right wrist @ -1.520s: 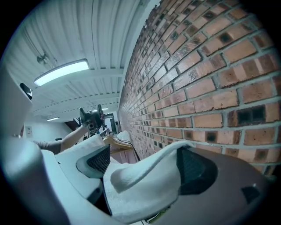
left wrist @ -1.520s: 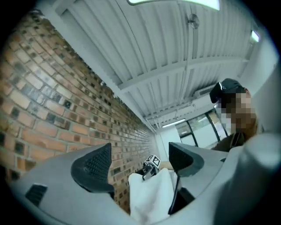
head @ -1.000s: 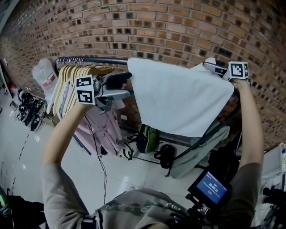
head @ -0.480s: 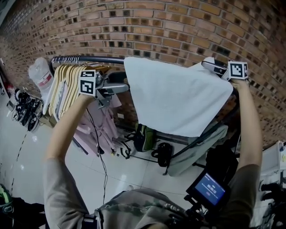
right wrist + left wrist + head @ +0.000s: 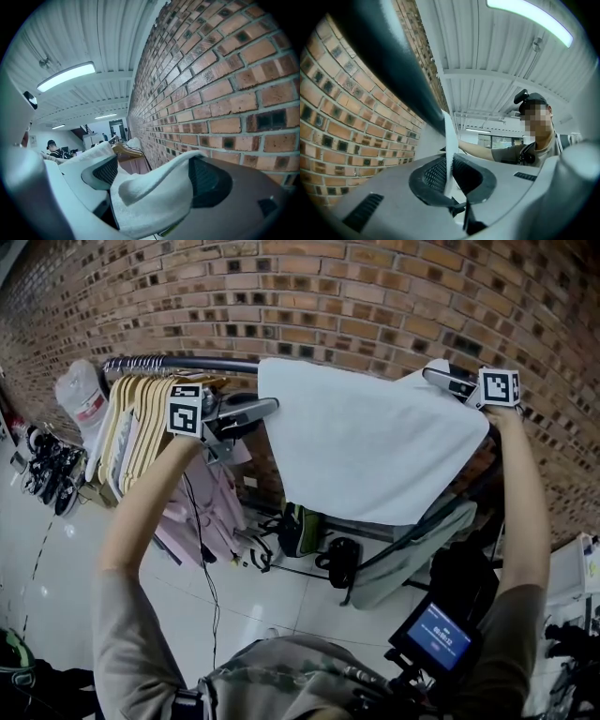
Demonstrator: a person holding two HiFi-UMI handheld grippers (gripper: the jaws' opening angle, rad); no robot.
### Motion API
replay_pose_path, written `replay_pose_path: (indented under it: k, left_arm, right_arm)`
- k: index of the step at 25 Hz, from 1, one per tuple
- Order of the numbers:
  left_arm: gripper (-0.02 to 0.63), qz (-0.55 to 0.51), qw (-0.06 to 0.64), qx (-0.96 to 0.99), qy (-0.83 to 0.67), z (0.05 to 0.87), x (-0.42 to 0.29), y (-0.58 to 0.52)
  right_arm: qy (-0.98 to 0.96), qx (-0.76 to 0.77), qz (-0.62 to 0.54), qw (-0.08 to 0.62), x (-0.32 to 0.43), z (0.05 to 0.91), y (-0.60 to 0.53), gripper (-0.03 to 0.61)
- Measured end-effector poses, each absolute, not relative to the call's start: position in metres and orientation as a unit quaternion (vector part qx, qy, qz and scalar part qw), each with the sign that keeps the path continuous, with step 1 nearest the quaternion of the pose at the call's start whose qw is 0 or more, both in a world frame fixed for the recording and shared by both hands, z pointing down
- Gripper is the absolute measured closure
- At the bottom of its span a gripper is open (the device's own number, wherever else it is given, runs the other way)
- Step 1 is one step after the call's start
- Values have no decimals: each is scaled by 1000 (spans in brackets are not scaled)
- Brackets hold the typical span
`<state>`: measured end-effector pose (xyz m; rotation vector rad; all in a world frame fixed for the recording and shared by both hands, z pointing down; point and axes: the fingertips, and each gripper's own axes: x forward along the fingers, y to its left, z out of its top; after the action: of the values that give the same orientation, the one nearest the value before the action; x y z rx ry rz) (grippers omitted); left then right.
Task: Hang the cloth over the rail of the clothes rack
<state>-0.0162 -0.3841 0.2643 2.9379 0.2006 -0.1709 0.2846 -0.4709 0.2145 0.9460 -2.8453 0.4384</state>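
The left tool, its jaws wide apart a second ago, has just closed on the left edge of the white rectangular cloth. The right tool stays clamped on the cloth's right corner. The cloth hangs spread between them, level with the dark metal rail.

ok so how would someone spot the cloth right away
Find the brick wall, then the dark rail running along it. The cloth is the large pale sheet hanging flat at the rail, toward the right of the head view. Unlike the wooden hangers and pink garments beside it, it is one plain rectangle.
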Motion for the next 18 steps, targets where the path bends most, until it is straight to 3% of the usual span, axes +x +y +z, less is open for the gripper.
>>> replay_pose_path:
  k: [9, 18]
  left_arm:
    - [598, -63, 105, 991, 55, 265, -42, -385]
    - [598, -85, 113, 990, 28, 264, -64, -389]
  right_arm:
    - [-939, 306, 151, 34, 290, 196, -474, 97]
    - [-920, 338, 190, -47, 321, 172, -485, 97]
